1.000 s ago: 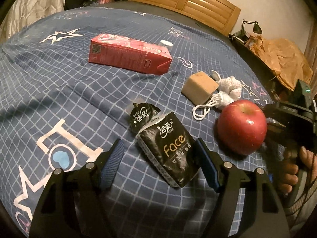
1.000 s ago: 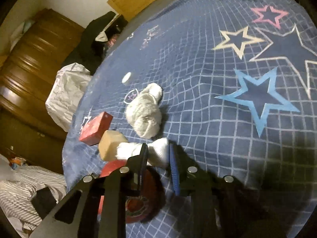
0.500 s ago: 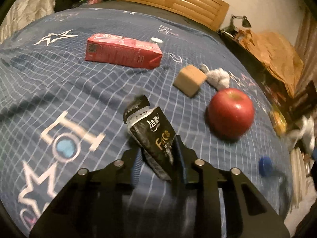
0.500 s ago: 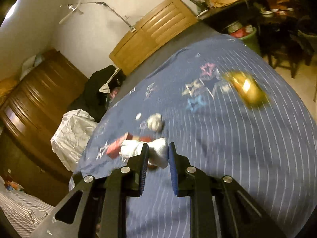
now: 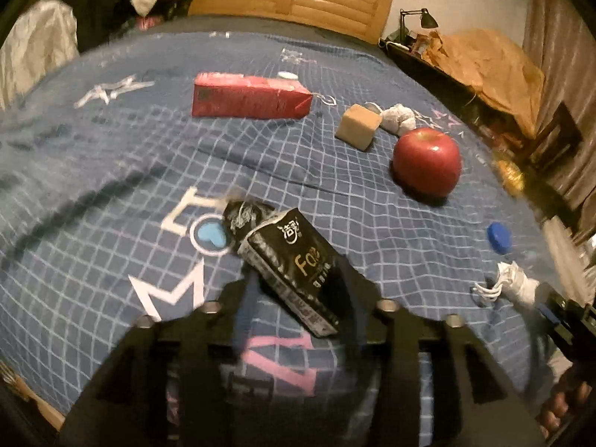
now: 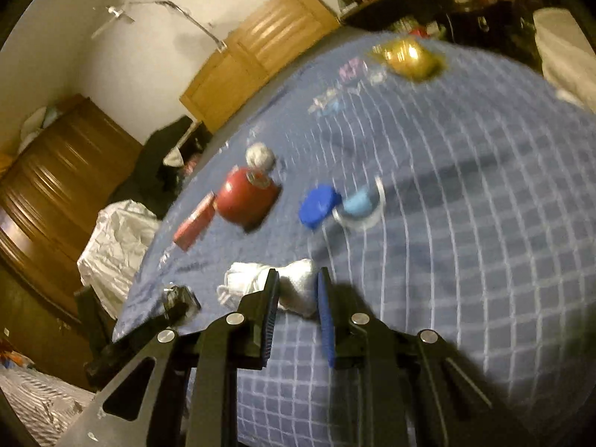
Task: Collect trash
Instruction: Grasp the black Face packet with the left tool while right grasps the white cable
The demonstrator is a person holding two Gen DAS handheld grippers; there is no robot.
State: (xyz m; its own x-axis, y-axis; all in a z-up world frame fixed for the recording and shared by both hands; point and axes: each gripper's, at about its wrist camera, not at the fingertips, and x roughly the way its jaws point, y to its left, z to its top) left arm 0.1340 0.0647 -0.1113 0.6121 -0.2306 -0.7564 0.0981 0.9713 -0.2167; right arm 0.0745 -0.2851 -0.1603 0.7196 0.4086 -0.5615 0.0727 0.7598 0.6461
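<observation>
Right gripper grasps a white wad near the bed edge; left gripper, just reopening, straddles a black tissue pack.

I see a bed under a blue grid-patterned cover with stars. Toward its headboard edge a red carton lies on its side, a small white disc just beyond it. Nearer the right edge sit a tan block, a crumpled white wad, a red apple, a blue cap and a gold wrapper.
</observation>
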